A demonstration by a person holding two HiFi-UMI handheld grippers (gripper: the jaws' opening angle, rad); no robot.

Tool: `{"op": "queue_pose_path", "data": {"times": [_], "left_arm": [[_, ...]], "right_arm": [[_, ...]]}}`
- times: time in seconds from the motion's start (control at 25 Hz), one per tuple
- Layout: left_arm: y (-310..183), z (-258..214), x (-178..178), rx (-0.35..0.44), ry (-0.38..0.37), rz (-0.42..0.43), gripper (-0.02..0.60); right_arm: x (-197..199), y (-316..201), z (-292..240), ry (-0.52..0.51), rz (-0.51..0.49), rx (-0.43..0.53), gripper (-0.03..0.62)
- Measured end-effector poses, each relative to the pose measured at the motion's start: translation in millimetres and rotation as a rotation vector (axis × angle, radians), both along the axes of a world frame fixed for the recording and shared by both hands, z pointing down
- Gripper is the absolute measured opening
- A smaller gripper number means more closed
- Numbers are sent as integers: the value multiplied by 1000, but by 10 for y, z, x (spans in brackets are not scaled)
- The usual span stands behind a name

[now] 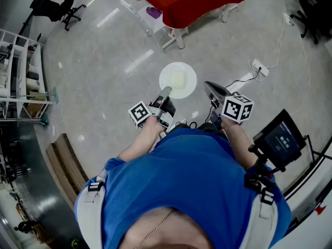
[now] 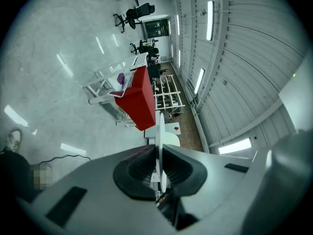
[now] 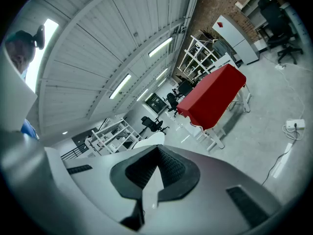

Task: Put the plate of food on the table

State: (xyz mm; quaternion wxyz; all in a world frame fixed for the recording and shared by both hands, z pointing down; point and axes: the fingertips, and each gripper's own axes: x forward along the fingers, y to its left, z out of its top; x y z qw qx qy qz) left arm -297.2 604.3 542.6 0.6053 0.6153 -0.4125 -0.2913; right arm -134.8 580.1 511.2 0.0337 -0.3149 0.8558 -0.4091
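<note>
Head view: a round white plate [image 1: 166,72] carrying a pale yellow block of food [image 1: 178,80] is held over the grey floor, well short of the red-clothed table [image 1: 187,1]. Its near rim is pinched by the left gripper [image 1: 165,92]. The right gripper [image 1: 209,87] is seen just beside it, apart.
Left gripper view: the rim is seen edge-on, clamped between the pads.
Right gripper view: the jaws are pressed together, with nothing between them.
Risk: with only a one-sided rim pinch, the plate could be tipped or slipped, and the food shed.
</note>
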Motion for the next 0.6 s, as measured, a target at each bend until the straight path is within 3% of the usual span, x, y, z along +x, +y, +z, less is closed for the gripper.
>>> {"op": "queue_pose_path", "data": {"times": [0.6], "left_arm": [[-19, -38, 76, 19, 9, 13, 25]], "right_arm": [[73, -21, -9, -25, 38, -9, 2]]}}
